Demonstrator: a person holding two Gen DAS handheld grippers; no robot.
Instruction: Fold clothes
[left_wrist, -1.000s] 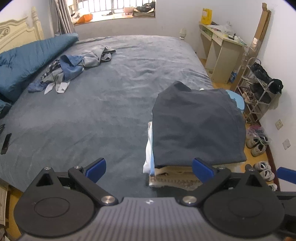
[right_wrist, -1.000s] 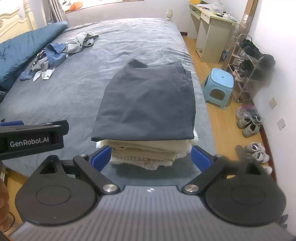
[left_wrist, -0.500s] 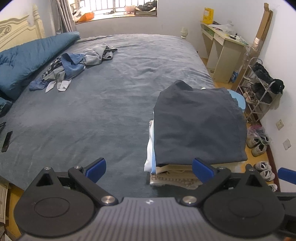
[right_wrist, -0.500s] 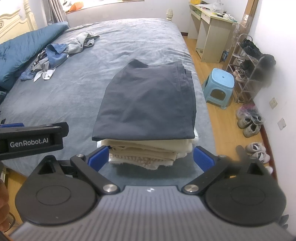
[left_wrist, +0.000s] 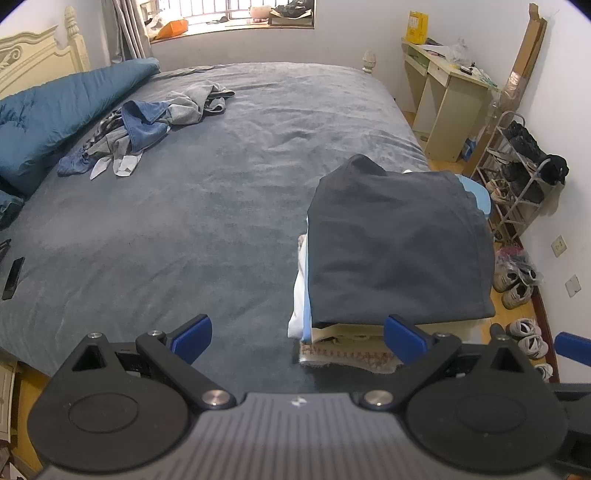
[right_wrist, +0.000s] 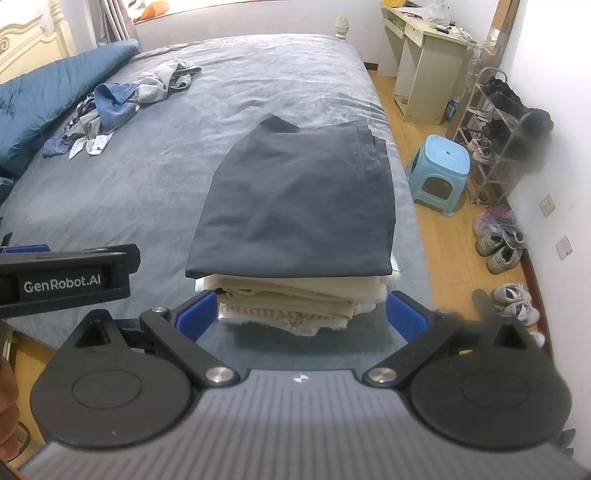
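Facing the bed: you hold both grippers at its near edge, aimed along the mattress toward the far window.
Bed (left_wrist: 207, 229): grey cover, largest surface in both views; its middle carries nothing.
Blue quilt (left_wrist: 55, 110): bunched along the far-left side, against the headboard.
Folded stack (right_wrist: 295, 236): sits at the near-right edge of the bed, directly ahead of the right gripper and to the right in the left wrist view. Dark garment (left_wrist: 399, 243) lies flat on top; cream and white layers show beneath its near edge.
Unfolded pile (left_wrist: 140, 133): crumpled blue, grey and white clothes at far left, well apart from the stack.
Left gripper (left_wrist: 297, 334): jaws spread wide, holding nothing, near the stack's left corner but not touching it.
Right gripper (right_wrist: 303, 312): jaws spread wide, holding nothing; the stack's near edge appears between the fingers, with no contact visible.
Stool (right_wrist: 441, 166): light blue, on the floor to the right of the bed.
Phone (left_wrist: 13, 273): dark slab at the near-left bed edge.
Change: over the last second both views have shifted only slightly; the stack and pile lie as before, and the jaws remain empty.
Meaning for the task: judge the dark garment as finished and placed. Work remains in the far-left pile, so your next reach should cross the bed toward it.
Caution: keep clear of the stack's near edge when you move off; a brush could skew the layers.
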